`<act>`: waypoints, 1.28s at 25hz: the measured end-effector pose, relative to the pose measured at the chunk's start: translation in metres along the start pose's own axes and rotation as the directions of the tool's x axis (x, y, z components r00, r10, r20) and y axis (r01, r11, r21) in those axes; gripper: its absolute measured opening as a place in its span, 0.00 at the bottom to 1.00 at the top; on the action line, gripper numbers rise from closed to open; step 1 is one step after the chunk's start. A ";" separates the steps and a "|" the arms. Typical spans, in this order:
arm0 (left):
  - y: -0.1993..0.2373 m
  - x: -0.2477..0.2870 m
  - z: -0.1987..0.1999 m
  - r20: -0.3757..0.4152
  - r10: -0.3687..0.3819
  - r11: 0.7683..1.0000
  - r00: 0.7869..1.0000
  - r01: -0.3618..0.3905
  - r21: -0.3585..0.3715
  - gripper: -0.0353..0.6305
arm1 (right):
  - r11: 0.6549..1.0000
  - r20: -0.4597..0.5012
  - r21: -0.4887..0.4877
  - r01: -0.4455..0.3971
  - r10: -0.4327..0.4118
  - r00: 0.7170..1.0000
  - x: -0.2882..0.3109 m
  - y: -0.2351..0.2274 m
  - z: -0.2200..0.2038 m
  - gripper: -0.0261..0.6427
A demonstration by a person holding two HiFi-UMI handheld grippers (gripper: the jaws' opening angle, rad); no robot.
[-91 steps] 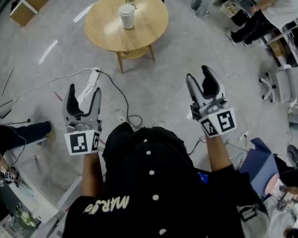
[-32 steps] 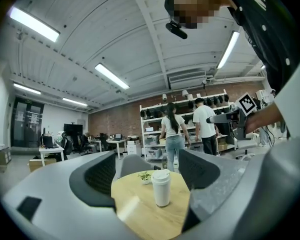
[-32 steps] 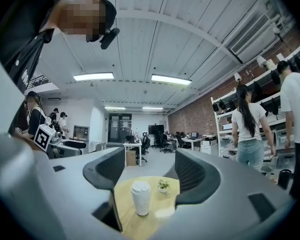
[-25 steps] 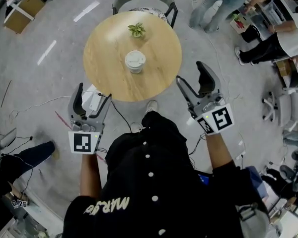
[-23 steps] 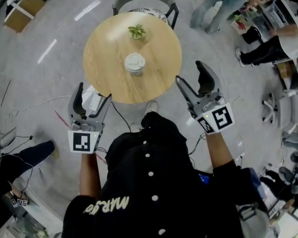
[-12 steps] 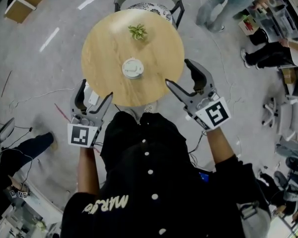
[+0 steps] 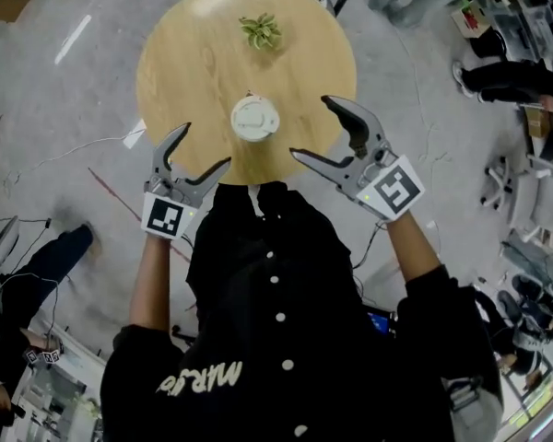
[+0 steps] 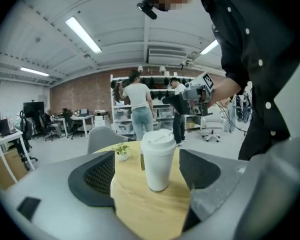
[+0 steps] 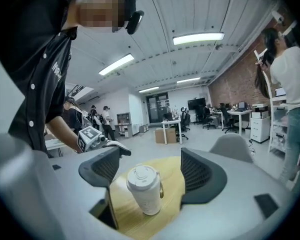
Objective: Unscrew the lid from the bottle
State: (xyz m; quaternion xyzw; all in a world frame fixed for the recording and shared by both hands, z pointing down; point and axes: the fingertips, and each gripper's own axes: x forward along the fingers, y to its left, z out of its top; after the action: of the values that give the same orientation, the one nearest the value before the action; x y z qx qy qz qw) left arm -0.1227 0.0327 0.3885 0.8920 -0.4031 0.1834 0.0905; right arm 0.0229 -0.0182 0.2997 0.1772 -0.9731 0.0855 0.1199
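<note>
Bottle point(image 7: 255, 118), white and upright, stands on the near half of the round wooden desk point(image 7: 184, 58) in the head view. A small potted plant point(image 7: 261, 31) sits farther back on the same top. The left gripper point(image 7: 207, 145) is over the desk's near edge, just to the bottle's left. The right gripper point(image 7: 309, 127) is near the bottle on its right. Both sets of fingers are spread wide and point toward the bottle, and neither touches it.

In the left gripper view, the dark ribbed fingers point(image 8: 97, 176) stand wide apart with nothing pressed between them. The bottle shows in the gap, beyond the tips, with its lid point(image 8: 158, 137) seated on top. The right gripper is seen behind the bottle, at the end of the person's forearm point(image 8: 227, 86).

In the right gripper view, the fingers point(image 9: 202, 171) are wide too, and they have just been opening further. Nothing is gripped: the bottle only shows through the gap, standing ahead on the desk and clear of both pads. The left gripper shows beyond it, to the left.
</note>
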 end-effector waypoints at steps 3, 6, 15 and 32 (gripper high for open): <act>0.001 0.026 -0.024 0.013 -0.054 0.998 0.998 0.053 0.018 0.63 | 0.999 -0.049 -0.005 -0.034 0.034 0.998 0.019 0.003 -0.023 0.61; 0.005 0.057 -0.046 0.005 -0.108 0.993 0.994 0.108 0.052 0.63 | 0.998 -0.091 -0.013 -0.061 0.060 0.994 0.039 -0.003 -0.047 0.63; 0.008 0.156 -0.075 -0.070 -0.228 0.966 0.971 0.235 0.111 0.63 | 0.983 -0.134 -0.097 -0.155 0.142 0.981 0.073 -0.045 -0.081 0.65; -0.015 0.215 -0.115 -0.099 -0.303 0.941 0.948 0.314 0.124 0.63 | 0.982 -0.090 -0.080 -0.174 0.167 0.982 0.097 -0.042 -0.113 0.65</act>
State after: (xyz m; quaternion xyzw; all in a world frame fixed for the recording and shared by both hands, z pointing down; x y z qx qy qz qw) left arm -0.0100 -0.0696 0.5794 0.9404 -0.2409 0.2292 0.0717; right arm -0.0264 -0.0651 0.4381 0.0841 -0.9817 0.0601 0.1599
